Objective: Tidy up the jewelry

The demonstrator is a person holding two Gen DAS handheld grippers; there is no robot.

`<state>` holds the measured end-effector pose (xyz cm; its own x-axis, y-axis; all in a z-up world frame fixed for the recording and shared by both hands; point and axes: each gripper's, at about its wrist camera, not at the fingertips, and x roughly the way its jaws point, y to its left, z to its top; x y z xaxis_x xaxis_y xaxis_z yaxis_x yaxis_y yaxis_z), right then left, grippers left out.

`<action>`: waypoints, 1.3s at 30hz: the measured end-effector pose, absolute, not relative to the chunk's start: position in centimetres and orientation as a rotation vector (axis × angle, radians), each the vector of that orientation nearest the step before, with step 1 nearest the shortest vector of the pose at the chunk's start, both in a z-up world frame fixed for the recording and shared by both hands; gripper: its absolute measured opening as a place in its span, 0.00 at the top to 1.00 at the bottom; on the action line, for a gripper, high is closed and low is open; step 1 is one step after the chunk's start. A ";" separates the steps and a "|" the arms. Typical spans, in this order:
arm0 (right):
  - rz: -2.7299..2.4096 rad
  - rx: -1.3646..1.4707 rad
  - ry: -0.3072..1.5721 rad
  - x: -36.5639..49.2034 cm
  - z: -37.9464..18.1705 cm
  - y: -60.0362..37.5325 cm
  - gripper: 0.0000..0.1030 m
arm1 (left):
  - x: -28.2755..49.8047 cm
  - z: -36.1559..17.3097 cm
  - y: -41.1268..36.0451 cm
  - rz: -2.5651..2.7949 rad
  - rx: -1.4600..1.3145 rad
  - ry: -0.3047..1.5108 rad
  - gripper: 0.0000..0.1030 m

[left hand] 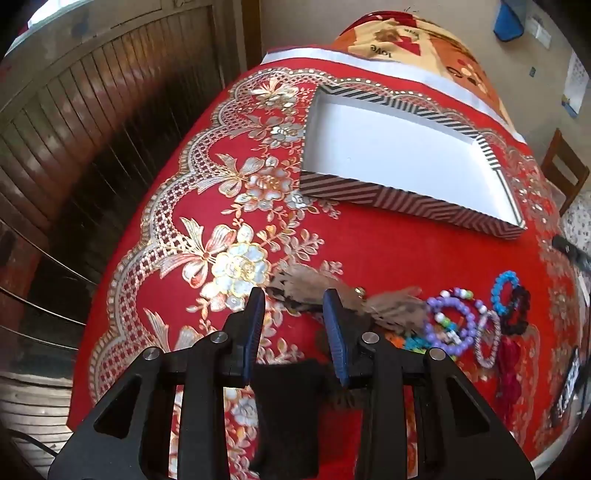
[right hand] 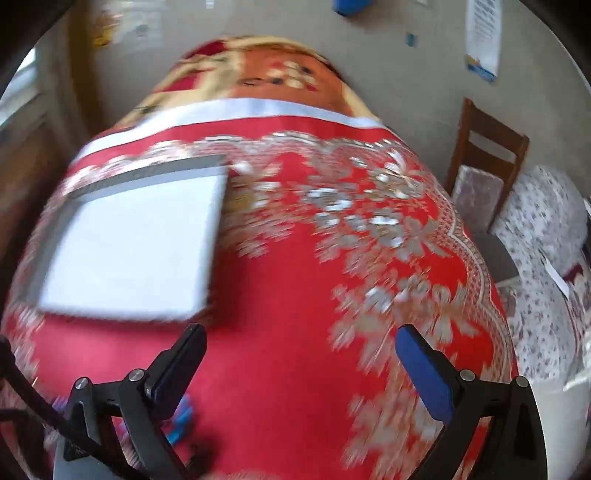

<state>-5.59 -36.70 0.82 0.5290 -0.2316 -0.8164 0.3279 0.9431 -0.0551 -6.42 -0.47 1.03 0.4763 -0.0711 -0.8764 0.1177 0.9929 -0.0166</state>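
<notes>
Your left gripper (left hand: 294, 301) hangs partly open over a feather ornament (left hand: 314, 286) on the red tablecloth (left hand: 369, 240), gripping nothing. Beaded bracelets (left hand: 452, 325) lie just right of it; the striped box (left hand: 402, 162) sits beyond. Your right gripper (right hand: 301, 338) gapes wide and empty, its view blurred.

Dark wood-panelled wall (left hand: 85, 122), beige plaster wall (right hand: 388, 70) with pinned papers (right hand: 482, 37), wooden chair (right hand: 487, 155), floral cushions (right hand: 546, 240), daylight from window (left hand: 55, 11).
</notes>
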 end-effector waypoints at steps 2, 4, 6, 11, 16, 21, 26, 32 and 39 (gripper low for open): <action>-0.286 0.118 0.951 -7.5 1.6 -34.1 0.02 | -7.0 1.4 -0.8 -0.124 0.049 1.063 0.69; -0.221 0.144 0.952 -9.1 1.8 -31.4 0.02 | -7.6 1.6 -1.1 -0.136 0.055 1.058 0.69; -0.197 0.163 0.971 -10.3 1.7 -28.8 0.02 | -8.4 1.9 -1.4 -0.151 0.059 1.052 0.69; -0.122 0.196 1.004 -12.2 1.6 -24.5 0.02 | -10.1 2.5 -1.9 -0.175 0.073 1.037 0.69; -0.106 0.198 0.986 -13.5 2.2 -22.5 0.02 | -11.4 2.8 -2.2 -0.192 0.071 1.033 0.69; -0.105 0.168 0.978 -14.3 2.5 -21.0 0.02 | -12.1 3.0 -2.4 -0.198 0.070 1.031 0.69; -0.103 0.152 0.976 -14.1 2.9 -20.5 0.02 | -12.3 3.0 -2.5 -0.198 0.070 1.032 0.69; -0.099 0.135 0.985 -14.0 2.8 -20.2 0.02 | -12.4 3.2 -2.7 -0.198 0.063 1.036 0.69; -0.098 0.121 0.987 -13.8 2.8 -20.1 0.02 | -12.2 3.1 -2.7 -0.197 0.058 1.043 0.69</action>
